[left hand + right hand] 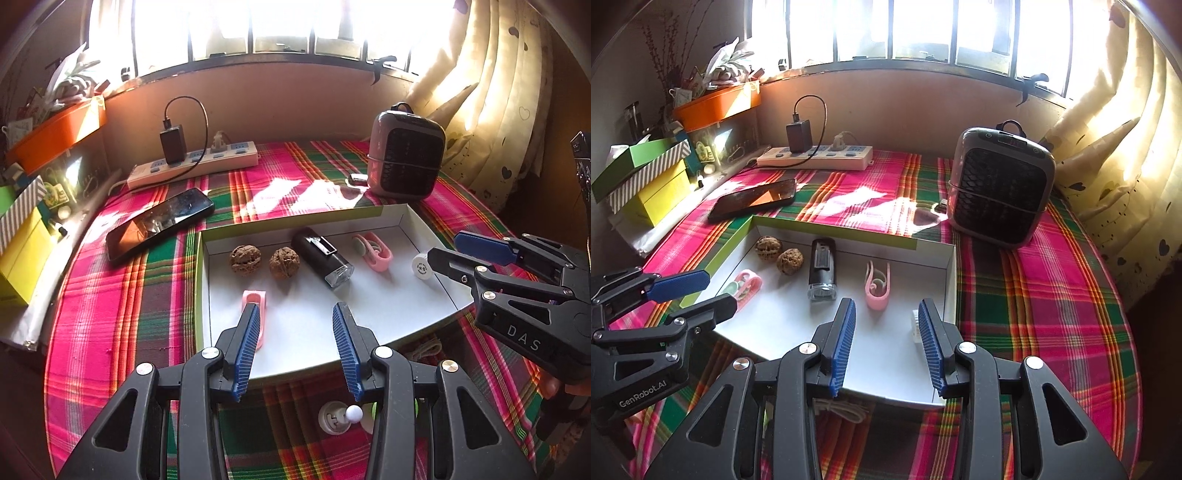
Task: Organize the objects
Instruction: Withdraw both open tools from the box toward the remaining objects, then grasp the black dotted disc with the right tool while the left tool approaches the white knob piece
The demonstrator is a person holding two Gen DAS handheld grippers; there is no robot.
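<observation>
Over the near edge of the white box [221, 295], seen from my left wrist, my left gripper [295, 325] hangs with its jaws apart and nothing between them. Inside the box, two walnuts [245, 259] lie toward its far left corner, a black lighter [321, 260] just right of them, a pink clip [373, 251] further right, and a small white cap [422, 266] near the box's right wall. Another pink clip [255, 299] lies just beyond my left finger [245, 343]. My right gripper [447, 251] reaches over the box's right side, empty as far as I can see.

From my right wrist, the right gripper [886, 332] also stands parted over the box's near edge, holding nothing; the white cap [915, 325] sits just beside my right pad [929, 343], not pinched. A cable [842, 410] lies outside the box, below its near wall.

I judge the next pick is among the loose things outside the box, so I should draw back clear of the wall, keep the jaws parted, and come down straight over the piece.
</observation>
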